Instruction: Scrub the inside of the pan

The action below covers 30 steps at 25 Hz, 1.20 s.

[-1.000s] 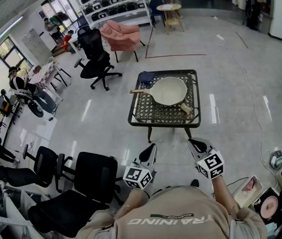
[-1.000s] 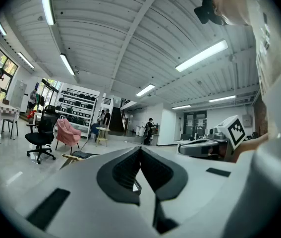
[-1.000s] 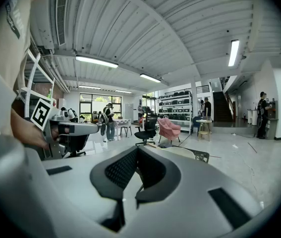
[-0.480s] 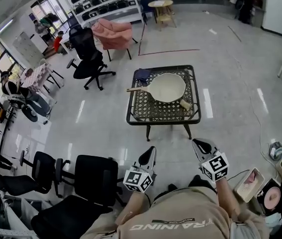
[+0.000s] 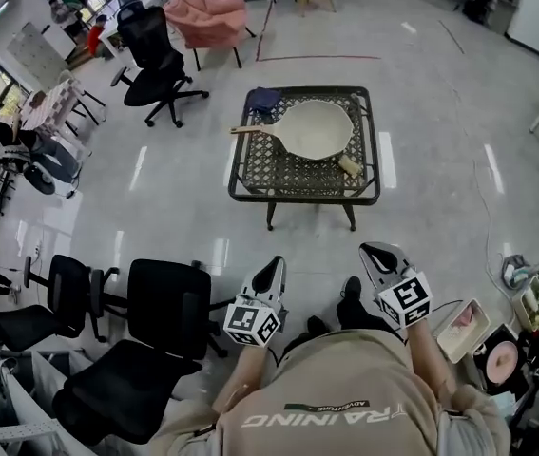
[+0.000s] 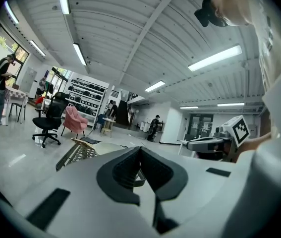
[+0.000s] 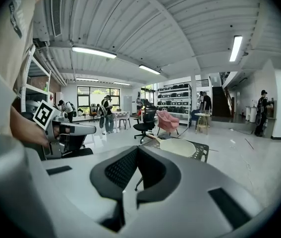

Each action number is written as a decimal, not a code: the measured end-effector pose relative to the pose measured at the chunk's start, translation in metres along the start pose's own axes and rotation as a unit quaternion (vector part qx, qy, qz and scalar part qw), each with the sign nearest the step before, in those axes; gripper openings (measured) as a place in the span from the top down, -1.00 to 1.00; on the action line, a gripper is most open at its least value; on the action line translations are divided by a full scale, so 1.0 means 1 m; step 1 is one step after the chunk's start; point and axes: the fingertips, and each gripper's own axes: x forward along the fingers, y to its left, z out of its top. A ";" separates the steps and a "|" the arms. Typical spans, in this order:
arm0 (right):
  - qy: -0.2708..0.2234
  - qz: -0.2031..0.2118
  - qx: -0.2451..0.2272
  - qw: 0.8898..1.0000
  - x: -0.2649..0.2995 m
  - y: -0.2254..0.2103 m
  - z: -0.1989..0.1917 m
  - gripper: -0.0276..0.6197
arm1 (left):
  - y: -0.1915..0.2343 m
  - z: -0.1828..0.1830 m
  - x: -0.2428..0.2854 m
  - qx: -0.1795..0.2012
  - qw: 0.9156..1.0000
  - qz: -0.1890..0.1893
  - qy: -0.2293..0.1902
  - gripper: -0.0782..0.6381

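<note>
A cream pan (image 5: pixel 318 127) with a wooden handle lies on a low black lattice table (image 5: pixel 302 196) some way ahead of me. A tan scrubber (image 5: pixel 349 166) rests on the table by the pan's near right edge. Folded dark blue cloth (image 5: pixel 262 100) sits at the far left corner. My left gripper (image 5: pixel 271 275) and right gripper (image 5: pixel 375 253) hang close to my body, well short of the table, both shut and empty. The pan (image 7: pixel 180 146) shows beyond the shut jaws in the right gripper view, and the pan (image 6: pixel 104 147) shows faintly in the left gripper view.
Black office chairs (image 5: pixel 155 331) stand close at my left, with another office chair (image 5: pixel 160 50) and a pink armchair (image 5: pixel 214 17) beyond the table. Boxes and small items (image 5: pixel 464 329) lie on the floor at my right. People sit at the far left.
The table and pan have grown slightly larger and shifted up in the head view as I walked nearer. Both grippers stayed shut in front of my body.
</note>
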 end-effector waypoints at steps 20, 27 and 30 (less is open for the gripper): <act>-0.025 0.058 0.053 0.997 0.086 -0.197 -0.006 0.87 | -0.015 0.050 0.224 0.020 1.000 0.000 -0.009 0.73; -0.026 0.094 0.061 0.993 0.111 -0.214 -0.001 0.87 | 0.011 0.054 0.249 -0.004 0.999 0.036 -0.009 0.73; -0.016 0.094 0.056 0.994 0.125 -0.218 -0.002 0.87 | 0.023 0.057 0.256 -0.004 0.999 0.044 -0.010 0.73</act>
